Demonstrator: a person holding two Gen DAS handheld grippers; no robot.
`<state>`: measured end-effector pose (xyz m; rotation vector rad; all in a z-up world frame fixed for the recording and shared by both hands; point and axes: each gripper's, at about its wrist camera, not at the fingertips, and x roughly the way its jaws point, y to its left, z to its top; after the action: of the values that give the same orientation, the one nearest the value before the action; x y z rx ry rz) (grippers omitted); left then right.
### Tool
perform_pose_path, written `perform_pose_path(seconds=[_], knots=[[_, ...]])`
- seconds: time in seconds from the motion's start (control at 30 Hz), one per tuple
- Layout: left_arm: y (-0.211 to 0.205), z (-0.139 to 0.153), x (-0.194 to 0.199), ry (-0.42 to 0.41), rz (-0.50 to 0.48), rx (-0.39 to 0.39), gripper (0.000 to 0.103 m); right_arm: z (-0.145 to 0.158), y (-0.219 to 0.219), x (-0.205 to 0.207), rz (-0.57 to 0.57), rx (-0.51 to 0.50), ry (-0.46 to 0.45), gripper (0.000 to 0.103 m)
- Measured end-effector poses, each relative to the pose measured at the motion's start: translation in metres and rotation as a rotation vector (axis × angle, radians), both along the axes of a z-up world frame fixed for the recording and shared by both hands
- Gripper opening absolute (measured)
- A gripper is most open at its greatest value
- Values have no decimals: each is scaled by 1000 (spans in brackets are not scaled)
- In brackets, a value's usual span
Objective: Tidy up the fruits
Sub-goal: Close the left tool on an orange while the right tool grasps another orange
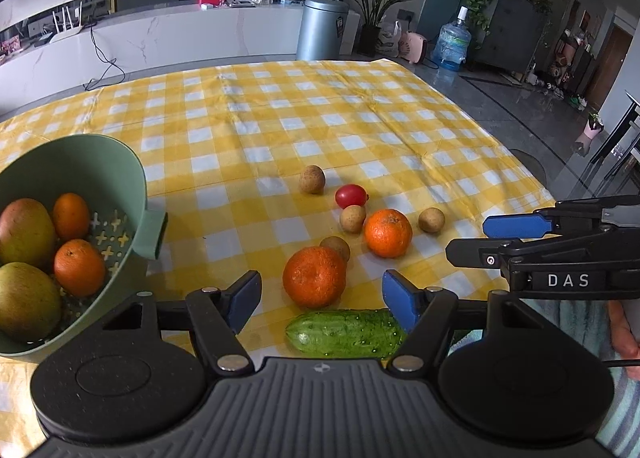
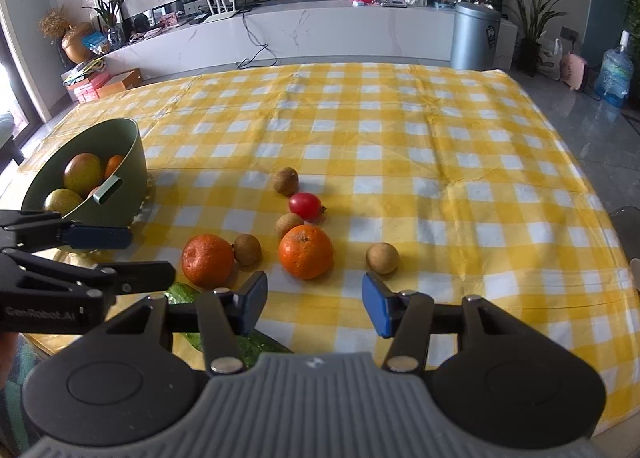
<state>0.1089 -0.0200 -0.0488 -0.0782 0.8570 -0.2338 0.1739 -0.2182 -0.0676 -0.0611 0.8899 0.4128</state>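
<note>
Both grippers, left (image 1: 320, 298) and right (image 2: 315, 304), gape empty; only left view shows bowl's (image 1: 120, 161) second orange (image 1: 71, 215), at nine o'clock

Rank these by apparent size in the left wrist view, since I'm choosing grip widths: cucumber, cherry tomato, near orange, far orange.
1. cucumber, partly hidden, nearest the camera.
2. near orange.
3. far orange; nearness may explain the difference between the oranges.
4. cherry tomato, clearly smallest.
</note>
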Motion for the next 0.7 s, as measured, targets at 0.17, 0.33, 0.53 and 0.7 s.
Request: perform_pose_path(seconds=[0.17,0.33,0.53,0.7], knots=[[-2,-9,9,24,13,0,81,-1,7,13,27,-11,-6,50],[-3,-18,15,28,23,20,81,-13,21,33,52,-50,37,50],[-1,-28,23,38,40,7,81,-27,34,51,58,-70,79,50],[-3,-35,28,55,41,3,80,-34,35,60,29,-50,125,50]])
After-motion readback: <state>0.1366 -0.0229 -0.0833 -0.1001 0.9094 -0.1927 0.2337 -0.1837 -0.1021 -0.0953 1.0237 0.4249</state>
